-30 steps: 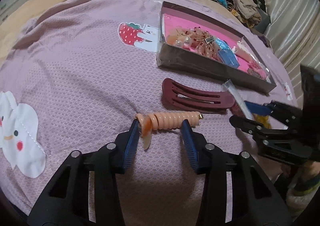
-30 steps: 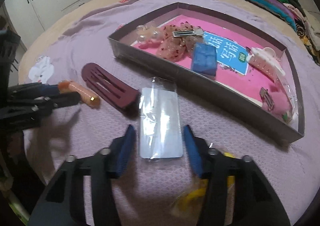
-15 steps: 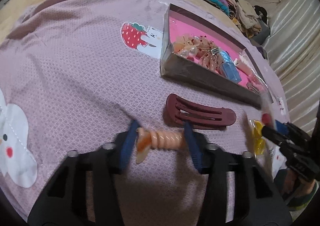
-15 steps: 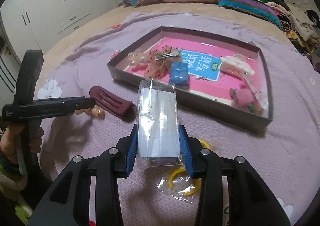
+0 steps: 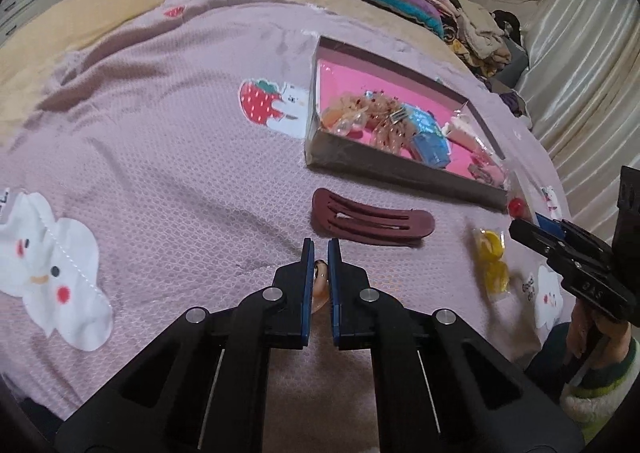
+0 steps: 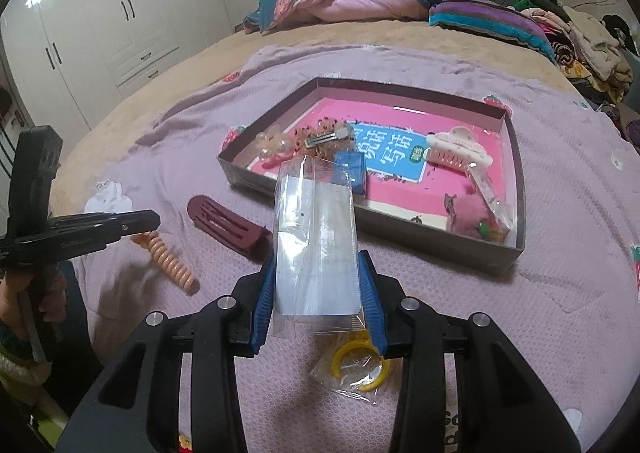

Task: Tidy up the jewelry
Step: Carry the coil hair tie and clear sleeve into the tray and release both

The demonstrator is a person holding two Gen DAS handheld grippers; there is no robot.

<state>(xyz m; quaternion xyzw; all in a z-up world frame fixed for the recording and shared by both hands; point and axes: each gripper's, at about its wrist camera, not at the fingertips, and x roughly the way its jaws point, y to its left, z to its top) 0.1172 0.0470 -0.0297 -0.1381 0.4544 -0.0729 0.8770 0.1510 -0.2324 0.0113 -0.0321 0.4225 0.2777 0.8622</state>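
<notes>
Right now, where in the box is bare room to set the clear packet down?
In the box, the far pink strip along the back wall is bare. The near-left corner is crowded with clips around the blue block; the right side holds the white claw clip.

The left gripper [image 5: 321, 253] has just been closing and now pinches the peach spiral hair tie [image 6: 172, 263], lifted; the right gripper [image 6: 318, 293] holds the clear plastic sleeve [image 6: 316, 249] raised.
</notes>
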